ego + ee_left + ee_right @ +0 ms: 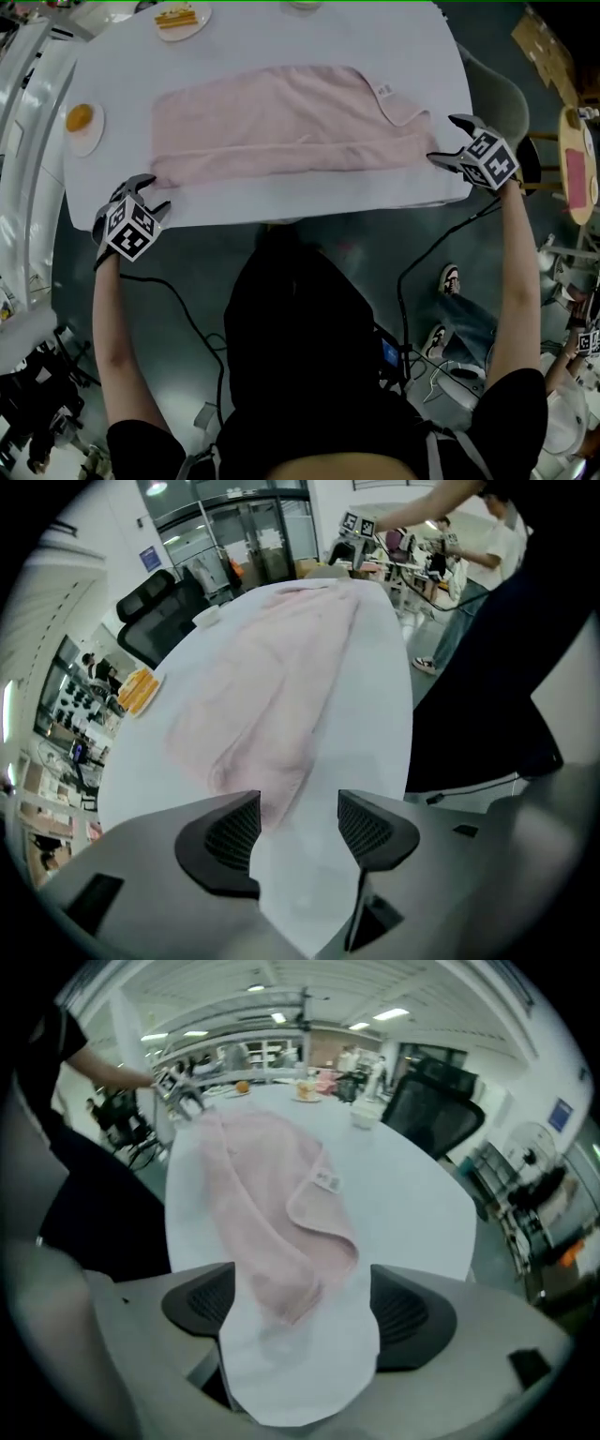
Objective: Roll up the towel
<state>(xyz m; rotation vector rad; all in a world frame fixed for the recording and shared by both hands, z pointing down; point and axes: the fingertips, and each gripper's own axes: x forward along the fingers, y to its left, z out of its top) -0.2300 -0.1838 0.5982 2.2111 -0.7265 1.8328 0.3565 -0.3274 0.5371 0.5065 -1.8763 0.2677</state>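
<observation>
Left gripper (298,829): fingers well apart, nothing between the pads. Bare counter (281,39) shows through the gap; the towel's near-left corner lies just ahead of the tips, not touched.

Right gripper (300,1309): fingers spread wide, also gripping nothing. The towel's near-right end reaches into the gap but neither pad presses on it.

Head view: left gripper (148,192) sits at the towel's near-left corner, right gripper (448,139) at its near-right corner, both pointing steeply down.

Towel (281,122): pale pink, spread flat lengthwise across the counter and apparently doubled, with a soft ridge along its near long edge. The far-right corner is flipped over, showing a small label (382,91). Not yet rolled.

Handling, as a judgement: light, limp terry, grippy rather than slippery, not fragile. It will sag and skew if one end leads. Best hold looks like the two near corners, pinching through the thicker ridge so both layers come along together.

Beyond the towel's left end, a plate with something orange (82,120).
</observation>
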